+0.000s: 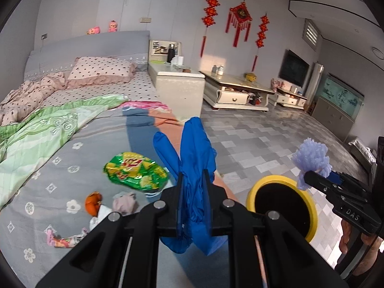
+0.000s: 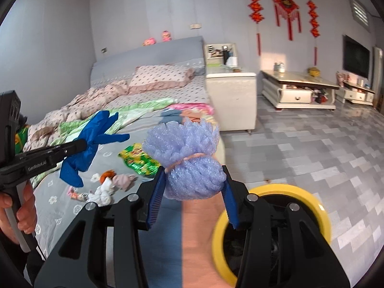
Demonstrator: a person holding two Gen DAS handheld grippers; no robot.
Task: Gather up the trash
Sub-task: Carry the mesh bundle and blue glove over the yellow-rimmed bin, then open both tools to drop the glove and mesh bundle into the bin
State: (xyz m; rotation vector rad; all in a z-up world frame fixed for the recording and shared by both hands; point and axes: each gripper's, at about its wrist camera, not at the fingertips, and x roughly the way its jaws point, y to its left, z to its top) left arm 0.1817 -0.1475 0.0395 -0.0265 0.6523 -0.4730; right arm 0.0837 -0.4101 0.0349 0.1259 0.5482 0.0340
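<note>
My left gripper [image 1: 193, 182] is shut on a blue glove [image 1: 194, 148] and holds it above the bed's edge; it also shows in the right wrist view [image 2: 84, 144]. My right gripper [image 2: 193, 175] is shut on a purple foam net [image 2: 189, 158] tied with a pink band, held beside a yellow-rimmed bin [image 2: 312, 192]. In the left wrist view the net [image 1: 312, 160] hangs just above the bin [image 1: 283, 206]. On the bed lie a green snack wrapper [image 1: 135, 174], an orange peel [image 1: 93, 202], crumpled tissue [image 1: 124, 202] and a pink wrapper [image 1: 62, 240].
The bed [image 1: 72, 168] carries a green quilt [image 1: 43, 129] and pillows. A white nightstand [image 1: 177, 86] stands by it. A coffee table [image 1: 237, 88] and TV stand are farther off on the grey tiled floor [image 1: 264, 139].
</note>
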